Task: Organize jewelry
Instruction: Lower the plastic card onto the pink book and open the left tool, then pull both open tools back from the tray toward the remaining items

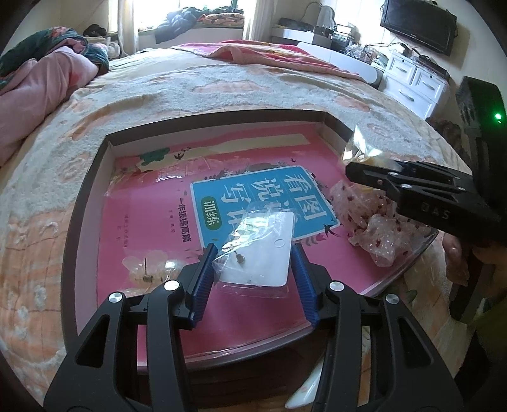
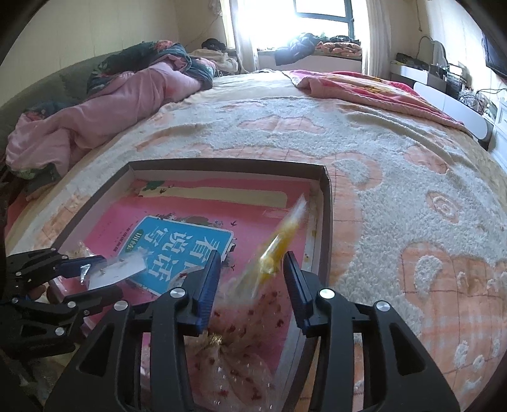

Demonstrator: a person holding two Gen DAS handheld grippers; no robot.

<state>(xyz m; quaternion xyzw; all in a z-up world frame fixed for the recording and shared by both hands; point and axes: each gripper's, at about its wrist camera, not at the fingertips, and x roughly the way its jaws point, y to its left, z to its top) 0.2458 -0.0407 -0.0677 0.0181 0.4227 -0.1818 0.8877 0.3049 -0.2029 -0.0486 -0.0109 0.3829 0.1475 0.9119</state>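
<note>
A dark shallow box on the bed holds a pink book. My left gripper is open around a clear packet with a white card and an ear stud; the packet looks lifted between the blue pads, also in the right wrist view. A second small clear packet with a stud lies on the book to the left. My right gripper is open, with a blurred clear packet holding something yellow between its fingers. A pink sheer pouch with red dots lies under the right gripper.
The box rests on a fluffy peach and white blanket. Pink bedding is piled at the far left. White drawers and a TV stand at the far right.
</note>
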